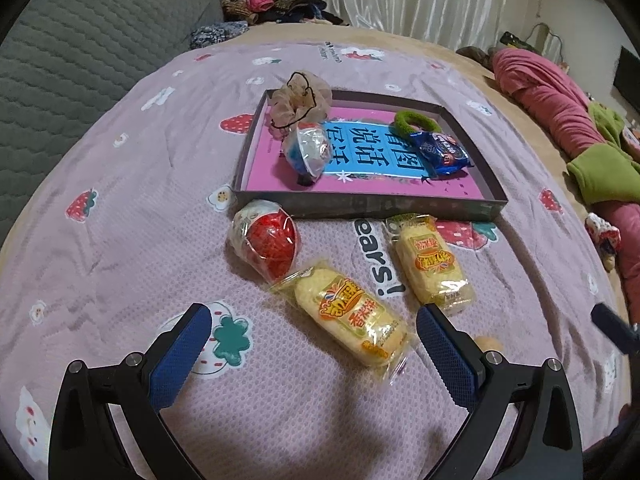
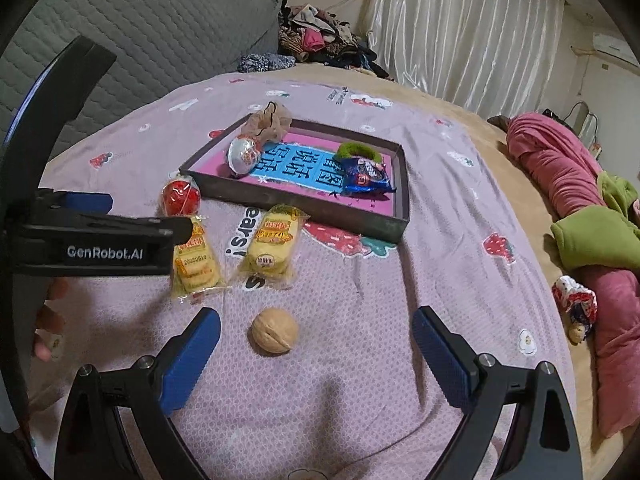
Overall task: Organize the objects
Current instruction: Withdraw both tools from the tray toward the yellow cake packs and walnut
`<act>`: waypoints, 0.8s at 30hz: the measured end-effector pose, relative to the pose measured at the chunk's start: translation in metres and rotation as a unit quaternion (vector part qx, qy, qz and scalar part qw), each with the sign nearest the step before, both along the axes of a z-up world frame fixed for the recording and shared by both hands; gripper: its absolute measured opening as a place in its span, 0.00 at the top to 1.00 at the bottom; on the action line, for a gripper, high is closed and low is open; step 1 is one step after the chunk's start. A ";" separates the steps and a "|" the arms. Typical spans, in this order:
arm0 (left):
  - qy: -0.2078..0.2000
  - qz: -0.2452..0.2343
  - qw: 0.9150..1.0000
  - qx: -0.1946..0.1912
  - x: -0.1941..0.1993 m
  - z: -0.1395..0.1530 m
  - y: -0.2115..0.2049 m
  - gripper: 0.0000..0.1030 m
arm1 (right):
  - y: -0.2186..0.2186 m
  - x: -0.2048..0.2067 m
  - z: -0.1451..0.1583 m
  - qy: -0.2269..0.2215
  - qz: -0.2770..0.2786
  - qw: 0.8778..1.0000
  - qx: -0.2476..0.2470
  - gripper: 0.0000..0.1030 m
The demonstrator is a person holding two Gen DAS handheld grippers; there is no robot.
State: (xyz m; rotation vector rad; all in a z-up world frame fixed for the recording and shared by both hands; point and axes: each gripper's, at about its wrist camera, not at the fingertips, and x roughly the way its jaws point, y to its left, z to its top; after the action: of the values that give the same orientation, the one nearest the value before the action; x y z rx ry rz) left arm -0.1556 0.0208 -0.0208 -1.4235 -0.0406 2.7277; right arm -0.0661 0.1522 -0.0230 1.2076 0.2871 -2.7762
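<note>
Bed cover (image 2: pixel 440 208): I see pink fabric with strawberry prints.
Headboard (image 1: pixel 80 40): grey, quilted.
Clothes pile (image 2: pixel 320 40): heaped beyond the bed.
Curtain (image 2: pixel 460 20): white, pleated.
Blanket (image 2: pixel 560 168): pink, rolled, at right.

cakes (image 1: pixel 352 312): 2 | wrapped balls (image 1: pixel 266 240): 2 | walnut (image 2: pixel 274 331): 1 | scrunchies (image 1: pixel 302 98): 2 | blue packet (image 1: pixel 444 152): 1 | tray (image 1: pixel 360 204): 1

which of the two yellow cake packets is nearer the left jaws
The yellow cake packet beside the red foil ball, lying between the left jaws; the other yellow packet sits nearer the tray.
</note>
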 end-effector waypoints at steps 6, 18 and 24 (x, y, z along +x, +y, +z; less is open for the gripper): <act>-0.012 0.011 1.000 0.008 -0.013 -0.008 0.005 0.01 | 0.000 -0.007 -0.011 -0.005 -0.004 1.000 -0.006 0.06; -0.039 0.028 0.999 0.019 -0.032 -0.030 0.005 0.01 | -0.006 -0.019 -0.032 -0.023 -0.003 1.000 0.002 0.06; -0.051 0.029 0.998 0.016 -0.037 -0.039 0.006 0.01 | -0.008 -0.022 -0.039 -0.027 0.002 0.999 0.019 0.06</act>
State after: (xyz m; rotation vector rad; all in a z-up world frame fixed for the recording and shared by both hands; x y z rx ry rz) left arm -0.1928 0.0271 -0.0594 -1.5751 -0.1308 2.6835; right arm -0.0881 0.1440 -0.0618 1.2857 0.3384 -2.7422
